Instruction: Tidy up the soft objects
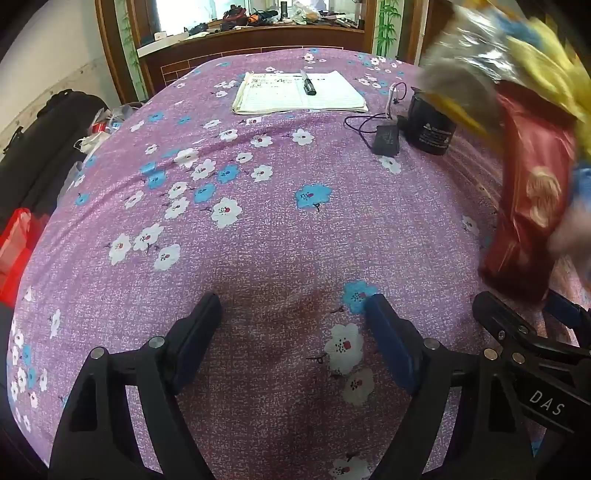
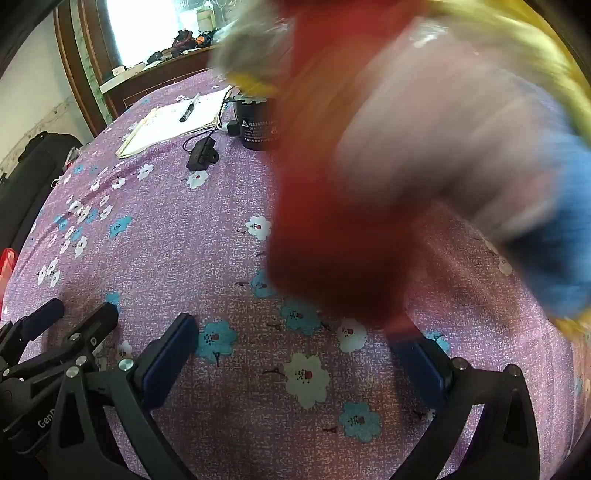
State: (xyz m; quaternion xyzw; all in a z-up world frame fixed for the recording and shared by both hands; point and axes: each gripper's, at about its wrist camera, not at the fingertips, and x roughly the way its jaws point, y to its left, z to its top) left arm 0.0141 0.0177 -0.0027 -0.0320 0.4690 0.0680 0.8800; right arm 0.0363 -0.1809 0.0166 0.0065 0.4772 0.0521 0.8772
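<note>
- Left gripper, lower centre: jaws apart, empty, over the floral bedsheet.
- Right gripper: jaws apart; blurred red cloth just above.
- Notebook at top.

Daylight from far window, blown out to white. Purple floral bedspread evenly lit, sharp; soft shadow near, between tongs. Heavy motion blur on bundle of soft objects at right, smeared in right wrist view. Strong fisheye curving, black vignette at corners.
</note>
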